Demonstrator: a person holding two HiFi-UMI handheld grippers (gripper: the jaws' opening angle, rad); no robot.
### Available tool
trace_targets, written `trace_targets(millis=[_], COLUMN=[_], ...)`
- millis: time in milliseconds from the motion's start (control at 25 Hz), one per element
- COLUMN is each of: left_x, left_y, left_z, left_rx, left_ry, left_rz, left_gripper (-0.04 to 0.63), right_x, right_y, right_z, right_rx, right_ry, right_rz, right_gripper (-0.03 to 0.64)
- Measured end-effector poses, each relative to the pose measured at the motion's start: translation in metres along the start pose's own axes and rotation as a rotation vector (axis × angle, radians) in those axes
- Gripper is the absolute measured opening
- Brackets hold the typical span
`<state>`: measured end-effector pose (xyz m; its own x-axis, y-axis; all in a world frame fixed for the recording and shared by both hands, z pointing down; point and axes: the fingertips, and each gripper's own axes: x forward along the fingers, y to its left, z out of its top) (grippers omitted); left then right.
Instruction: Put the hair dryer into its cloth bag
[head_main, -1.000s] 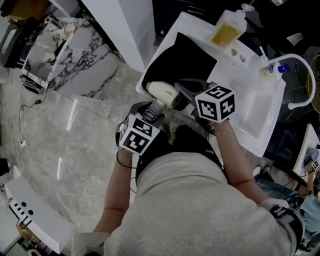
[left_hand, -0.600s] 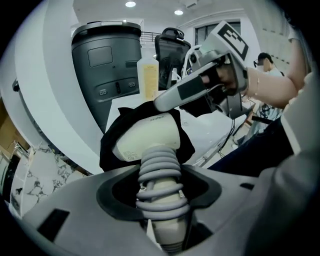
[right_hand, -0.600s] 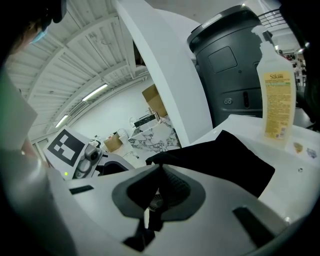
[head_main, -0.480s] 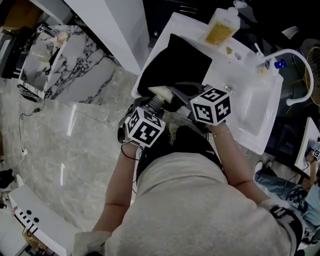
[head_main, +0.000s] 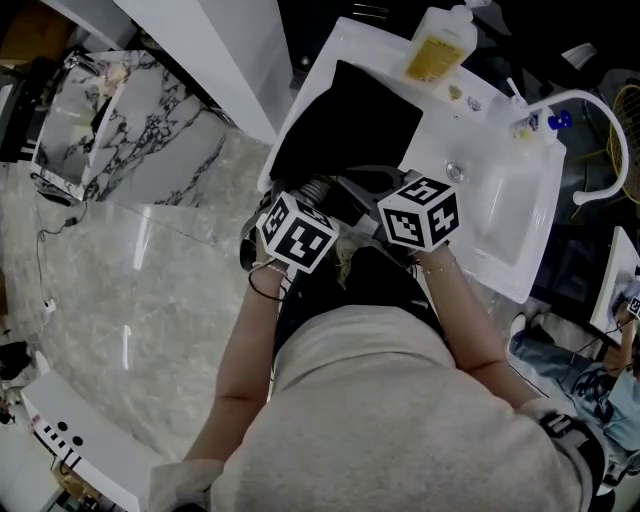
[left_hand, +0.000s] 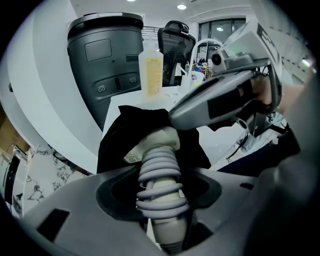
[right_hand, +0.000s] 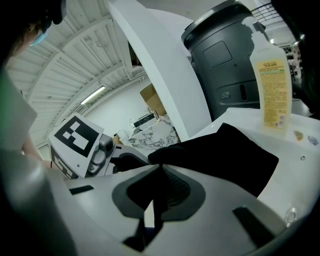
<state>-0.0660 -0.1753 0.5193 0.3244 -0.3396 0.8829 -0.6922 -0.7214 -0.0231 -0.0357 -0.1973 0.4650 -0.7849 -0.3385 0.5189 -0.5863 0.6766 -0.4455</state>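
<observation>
The black cloth bag (head_main: 350, 112) lies on the white sink counter (head_main: 330, 50). My left gripper (left_hand: 162, 202) is shut on the handle of the white hair dryer (left_hand: 160, 142), which has a grey coiled cord (left_hand: 159, 175) wound round it. The dryer's head is inside the bag's mouth (left_hand: 127, 132); in the head view only the coil (head_main: 318, 188) shows. My right gripper (right_hand: 159, 170) is shut on the edge of the bag (right_hand: 225, 150) and holds the mouth up. It reaches across above the dryer (left_hand: 225, 95). Both marker cubes sit side by side at the counter's near edge.
A yellow soap bottle (head_main: 438, 45) stands at the counter's back, right of the bag. The sink basin (head_main: 500, 200) and a curved white faucet (head_main: 590, 105) lie to the right. A dark grey bin (left_hand: 107, 55) stands beyond the counter. Marble floor (head_main: 150, 290) spreads to the left.
My left gripper has moved forward toward the bag with the dryer. The dryer's white head, plain a second ago, has gone into the bag. The right gripper has held still.
</observation>
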Motion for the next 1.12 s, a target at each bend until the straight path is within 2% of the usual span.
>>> trace_targets(millis=[200, 480, 720, 960, 1120], left_x=[0.010, 0.018, 0.009, -0.019, -0.038], left_y=[-0.009, -0.010, -0.010, -0.008, -0.004], left_z=[-0.004, -0.012, -0.013, -0.026, -0.038], left_rx=[0.036, 0.085, 0.114, 0.024, -0.038], left_ry=[0.044, 0.070, 0.040, -0.033, -0.077], left_rz=[0.000, 0.054, 0.100, 0.085, 0.104], left_gripper=[0.233, 0.235, 0.236, 0.238, 0.236], right_x=[-0.001, -0.003, -0.004, -0.005, -0.005], right_y=[0.000, 0.001, 0.003, 0.005, 0.005], right_z=[-0.009, -0.016, -0.019, -0.020, -0.021], right_rx=[0.016, 0.026, 0.016, 0.024, 0.024], right_ry=[0.012, 0.015, 0.015, 0.011, 0.010], right_rz=[-0.003, -0.001, 0.001, -0.002, -0.002], right_gripper=[0.014, 0.014, 0.014, 0.014, 0.014])
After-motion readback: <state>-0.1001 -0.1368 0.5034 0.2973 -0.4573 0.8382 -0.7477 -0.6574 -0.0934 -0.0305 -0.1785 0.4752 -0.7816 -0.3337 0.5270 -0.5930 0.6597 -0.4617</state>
